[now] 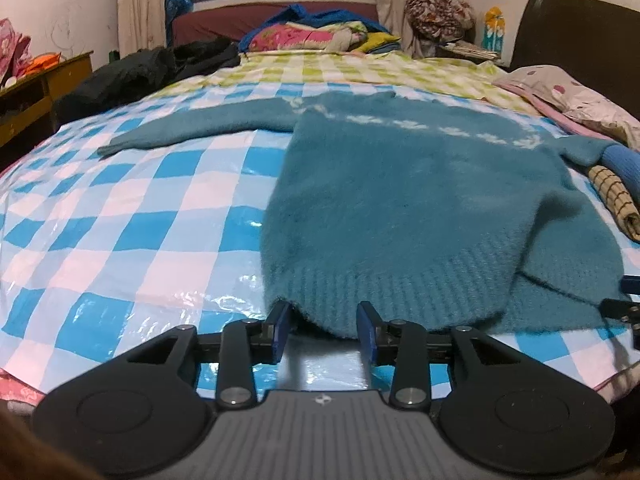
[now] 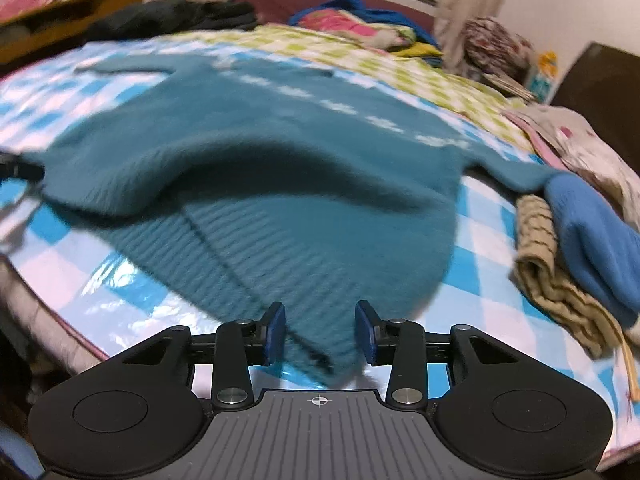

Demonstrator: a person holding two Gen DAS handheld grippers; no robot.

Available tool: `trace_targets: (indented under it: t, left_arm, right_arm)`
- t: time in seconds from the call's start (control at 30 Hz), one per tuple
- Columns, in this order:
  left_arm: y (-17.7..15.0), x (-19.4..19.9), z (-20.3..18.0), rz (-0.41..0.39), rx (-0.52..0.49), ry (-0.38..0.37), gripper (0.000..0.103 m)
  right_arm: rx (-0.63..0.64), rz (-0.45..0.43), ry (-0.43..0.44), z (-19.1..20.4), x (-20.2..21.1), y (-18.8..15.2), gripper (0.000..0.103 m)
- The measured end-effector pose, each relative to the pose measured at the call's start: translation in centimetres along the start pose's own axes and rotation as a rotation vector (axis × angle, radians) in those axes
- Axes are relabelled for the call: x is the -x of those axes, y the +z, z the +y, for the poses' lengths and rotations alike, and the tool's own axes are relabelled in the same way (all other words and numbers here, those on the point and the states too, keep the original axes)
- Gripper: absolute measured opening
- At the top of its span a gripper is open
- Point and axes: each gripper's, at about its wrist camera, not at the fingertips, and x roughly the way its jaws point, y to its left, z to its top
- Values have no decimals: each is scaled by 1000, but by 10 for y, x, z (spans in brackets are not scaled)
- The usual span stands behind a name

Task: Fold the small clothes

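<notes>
A fuzzy teal sweater (image 1: 404, 200) with a white pattern across the chest lies spread on the blue-and-white checked bed cover (image 1: 120, 216), ribbed hem toward me. My left gripper (image 1: 325, 332) is open, its blue pads either side of the hem's left corner. My right gripper (image 2: 321, 330) is open around the hem's right corner of the sweater (image 2: 280, 184), where the hem is folded over and rumpled. The right gripper's tip shows at the right edge of the left wrist view (image 1: 624, 304). One sleeve stretches left (image 1: 180, 136).
Folded clothes, a tan checked piece (image 2: 560, 280) and a blue one (image 2: 592, 232), lie at the right of the sweater. Pillows (image 1: 580, 100), a dark headboard, a pile of bedding (image 1: 312, 36) and dark clothing (image 1: 140, 72) lie beyond. A wooden cabinet (image 1: 36, 92) stands left.
</notes>
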Motion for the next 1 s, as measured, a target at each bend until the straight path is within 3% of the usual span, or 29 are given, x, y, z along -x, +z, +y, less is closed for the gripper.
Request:
trace_targets:
  t: [0.23, 0.5, 0.67, 0.77, 0.9, 1.0]
  left_arm:
    - [5, 2, -9, -38, 0, -46, 47]
    - [12, 2, -18, -66, -8, -77, 48]
    - [15, 6, -22, -93, -16, -78, 48]
    - [17, 9, -19, -107, -1, -79, 49]
    - [19, 4, -20, -99, 14, -94, 49]
    - [17, 1, -27, -89, -10, -112, 50]
  right_arm:
    - [165, -20, -65, 18, -3, -4, 43]
    - [178, 8, -47, 12, 5, -12, 39]
    - [-14, 17, -49, -9, 0, -3, 13]
    - [-167, -29, -73, -32, 16, -4, 5]
    - [-353, -37, -129, -65, 30, -12, 4]
    - [-425, 10, -114, -73, 30, -20, 4]
